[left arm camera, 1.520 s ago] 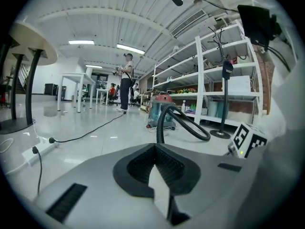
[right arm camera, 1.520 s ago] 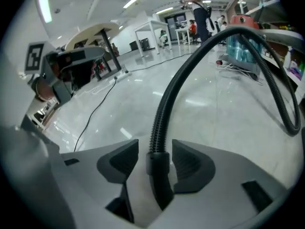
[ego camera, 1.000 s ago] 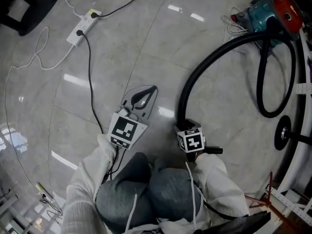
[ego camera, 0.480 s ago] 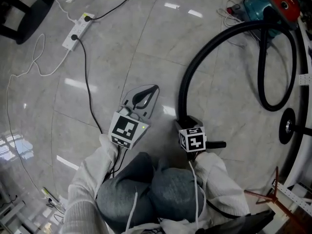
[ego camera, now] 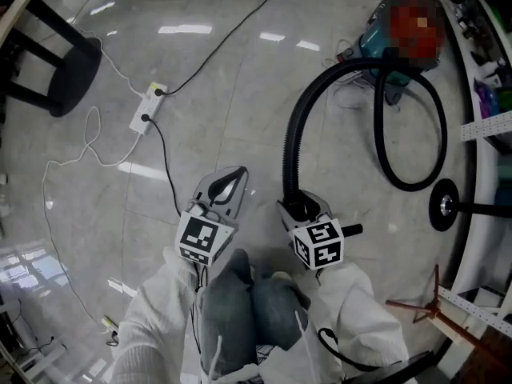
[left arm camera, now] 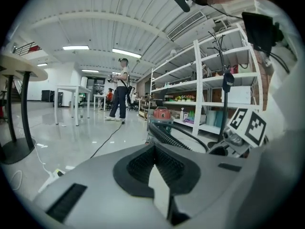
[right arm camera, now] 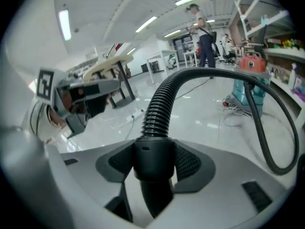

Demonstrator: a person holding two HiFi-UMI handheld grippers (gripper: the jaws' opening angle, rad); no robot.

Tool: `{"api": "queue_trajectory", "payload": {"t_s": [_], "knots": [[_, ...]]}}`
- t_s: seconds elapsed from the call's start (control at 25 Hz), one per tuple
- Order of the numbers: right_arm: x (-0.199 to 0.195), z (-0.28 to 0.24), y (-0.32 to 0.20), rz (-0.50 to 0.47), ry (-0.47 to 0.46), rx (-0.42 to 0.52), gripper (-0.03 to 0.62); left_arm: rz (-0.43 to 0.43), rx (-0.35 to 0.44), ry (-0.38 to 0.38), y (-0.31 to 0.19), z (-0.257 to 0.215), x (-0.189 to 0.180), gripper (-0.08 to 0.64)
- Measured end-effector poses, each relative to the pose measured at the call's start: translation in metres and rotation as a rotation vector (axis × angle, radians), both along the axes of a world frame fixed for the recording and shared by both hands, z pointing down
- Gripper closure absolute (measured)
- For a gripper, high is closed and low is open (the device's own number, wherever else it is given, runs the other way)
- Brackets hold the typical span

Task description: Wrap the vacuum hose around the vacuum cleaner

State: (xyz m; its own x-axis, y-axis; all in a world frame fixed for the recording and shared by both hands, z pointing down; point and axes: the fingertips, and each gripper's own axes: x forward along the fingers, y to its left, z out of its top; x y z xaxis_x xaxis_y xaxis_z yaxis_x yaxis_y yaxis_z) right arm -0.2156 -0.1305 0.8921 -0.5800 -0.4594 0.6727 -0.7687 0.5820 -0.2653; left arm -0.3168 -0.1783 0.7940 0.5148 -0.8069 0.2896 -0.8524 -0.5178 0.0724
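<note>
The teal vacuum cleaner (ego camera: 390,40) with a red top stands on the floor at the far right. Its black ribbed hose (ego camera: 290,138) arches from it toward me, and a thinner black loop (ego camera: 412,184) lies beside it. My right gripper (ego camera: 299,208) is shut on the hose's smooth end cuff (right arm camera: 152,159), and the ribbed hose (right arm camera: 159,104) rises away from its jaws toward the vacuum cleaner (right arm camera: 250,73). My left gripper (ego camera: 226,184) hangs just left of it, shut with nothing between its pads (left arm camera: 136,166). It points level toward the vacuum cleaner (left arm camera: 162,114).
A white power strip (ego camera: 147,106) with white and black cables lies on the floor at the left. A black stool base (ego camera: 68,70) stands at the far left. At the right are a round black stand foot (ego camera: 444,205) and white shelving (ego camera: 488,126). A person (left arm camera: 121,92) stands far off.
Both grippers have risen well above the floor, and the head view now looks down from higher up. The right gripper carried the hose end up with it and tilted further downward.
</note>
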Motion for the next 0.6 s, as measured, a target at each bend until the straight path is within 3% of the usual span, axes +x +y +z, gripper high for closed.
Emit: {"api": "queue_trajectory", "payload": {"t_s": [0.12,0.24,0.44,0.6], "knots": [[0.001,-0.110,-0.012,0.127,-0.175,-0.021,0.360,-0.025,0.001,0.021,-0.003,-0.095,-0.004,0.558],[0.017,-0.212,-0.020,0.256,-0.270,-0.021,0.360,-0.032,0.009,0.047,-0.004,-0.192,-0.003,0.558],[0.055,-0.359,-0.031,0.416,-0.305,0.057,0.359,0.016,0.025,0.080,-0.012,-0.329,0.024,0.558],[0.085,-0.462,-0.046,0.529,-0.326,0.154,0.359,0.120,0.056,0.073,-0.030,-0.415,0.070,0.558]]}}
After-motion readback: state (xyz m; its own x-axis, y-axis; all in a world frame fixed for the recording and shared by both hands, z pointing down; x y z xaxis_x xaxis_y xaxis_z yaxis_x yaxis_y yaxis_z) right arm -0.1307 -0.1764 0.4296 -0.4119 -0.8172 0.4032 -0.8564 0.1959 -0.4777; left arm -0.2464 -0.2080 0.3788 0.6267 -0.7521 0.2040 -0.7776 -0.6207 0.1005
